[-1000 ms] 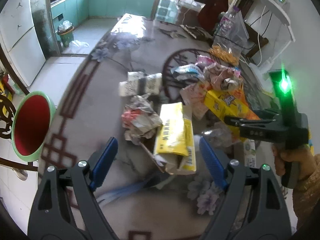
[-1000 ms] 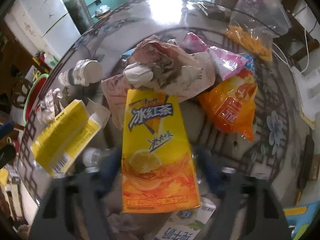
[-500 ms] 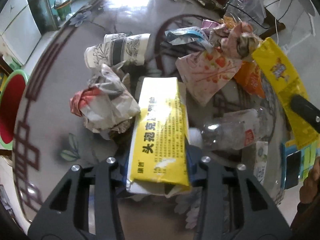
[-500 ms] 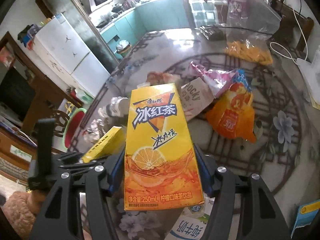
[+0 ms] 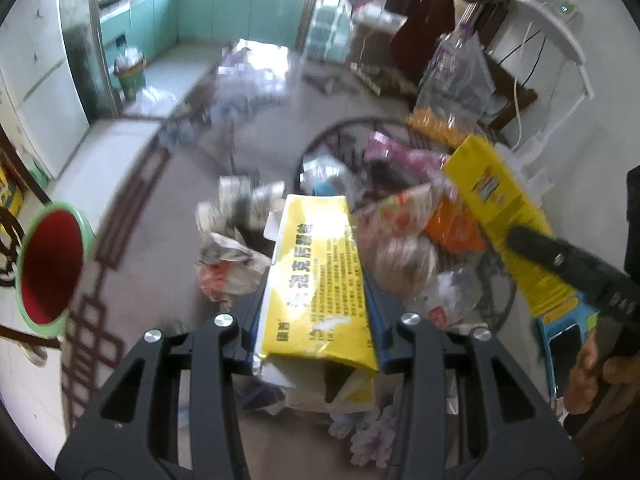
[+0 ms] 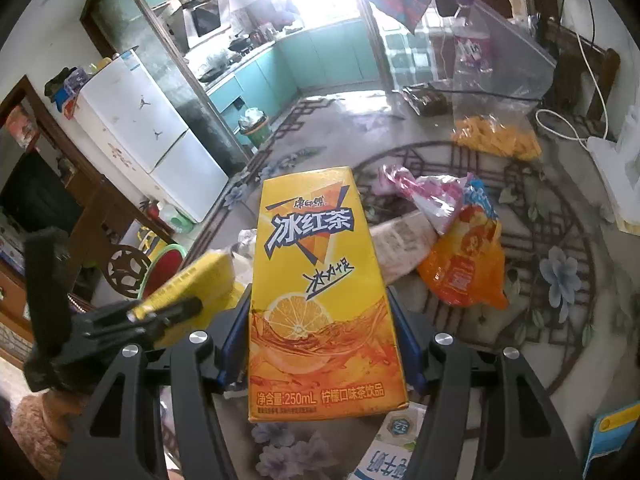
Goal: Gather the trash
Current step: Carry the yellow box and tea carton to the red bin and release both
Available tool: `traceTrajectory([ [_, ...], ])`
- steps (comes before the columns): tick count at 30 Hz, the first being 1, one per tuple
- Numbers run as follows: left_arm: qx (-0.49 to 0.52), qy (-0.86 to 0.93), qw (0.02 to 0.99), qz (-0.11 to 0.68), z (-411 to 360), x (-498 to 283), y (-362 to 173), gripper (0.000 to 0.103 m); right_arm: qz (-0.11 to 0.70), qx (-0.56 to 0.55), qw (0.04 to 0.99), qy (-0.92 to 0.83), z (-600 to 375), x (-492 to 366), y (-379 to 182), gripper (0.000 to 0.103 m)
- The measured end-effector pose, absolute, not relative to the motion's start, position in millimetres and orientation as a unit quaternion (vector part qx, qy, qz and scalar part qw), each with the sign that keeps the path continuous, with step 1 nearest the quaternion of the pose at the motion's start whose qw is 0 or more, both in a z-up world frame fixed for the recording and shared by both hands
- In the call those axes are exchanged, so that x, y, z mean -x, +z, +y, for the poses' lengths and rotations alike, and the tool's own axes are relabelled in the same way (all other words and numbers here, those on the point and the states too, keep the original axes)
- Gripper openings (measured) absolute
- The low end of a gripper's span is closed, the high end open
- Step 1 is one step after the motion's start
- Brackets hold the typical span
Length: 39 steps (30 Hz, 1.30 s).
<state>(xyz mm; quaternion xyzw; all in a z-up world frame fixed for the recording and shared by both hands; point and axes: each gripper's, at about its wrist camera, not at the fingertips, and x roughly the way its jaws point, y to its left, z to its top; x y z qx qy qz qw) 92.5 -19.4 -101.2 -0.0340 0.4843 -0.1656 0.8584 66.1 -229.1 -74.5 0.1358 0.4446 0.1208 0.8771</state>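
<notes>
My left gripper [image 5: 316, 312] is shut on a yellow medicine box [image 5: 316, 276] with an open, torn end and holds it above the table. My right gripper [image 6: 320, 320] is shut on a yellow-orange iced tea carton [image 6: 316, 280], also lifted off the table. The carton also shows in the left wrist view [image 5: 504, 220], and the yellow box in the right wrist view [image 6: 188, 284]. Trash lies on the table: an orange snack bag [image 6: 464, 264], a pink wrapper [image 6: 428, 196], crumpled paper [image 5: 228, 264], paper cups [image 5: 244, 196] and a clear plastic bottle [image 5: 448, 300].
A red basin with a green rim [image 5: 48, 268] stands off the table's left edge. A clear bag of orange snacks [image 6: 496, 136] sits at the far right of the table. A milk carton [image 6: 388, 452] lies near the front edge. A green bin [image 6: 254, 128] stands in the kitchen.
My left gripper closed on the yellow box and lifted it from the pile. My right gripper raised the tea carton higher and tilted up toward the room.
</notes>
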Motion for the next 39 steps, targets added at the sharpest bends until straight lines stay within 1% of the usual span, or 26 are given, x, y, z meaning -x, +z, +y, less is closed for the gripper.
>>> traceTrajectory([
  [8,0.018,-0.150,0.894,0.422,-10.5,-83.8,-56.1,0.039,0.413,-0.137,0.893,0.117,-219.7,-56.5,-53.1,0.060],
  [15,0.011,-0.132,0.914,0.384,4.6,-76.7,-35.2,0.039,0.386,-0.119,0.907,0.116,-207.8,-51.4,-28.1,0.060],
  [16,0.011,-0.131,0.915,0.381,6.0,-75.9,-34.1,0.039,0.381,-0.116,0.910,0.115,-205.0,-50.5,-24.7,0.060],
  [18,0.015,-0.131,0.916,0.379,9.9,-74.0,-31.5,0.026,0.376,-0.111,0.912,0.118,-200.4,-49.5,-21.5,0.060],
  [19,0.016,-0.127,0.917,0.377,11.6,-73.1,-30.4,0.025,0.375,-0.110,0.912,0.120,-197.5,-49.3,-20.6,0.060],
  [39,0.027,-0.111,0.923,0.367,53.6,-56.3,-23.7,0.024,0.371,-0.102,0.911,0.148,-149.9,-48.7,-19.4,0.060],
])
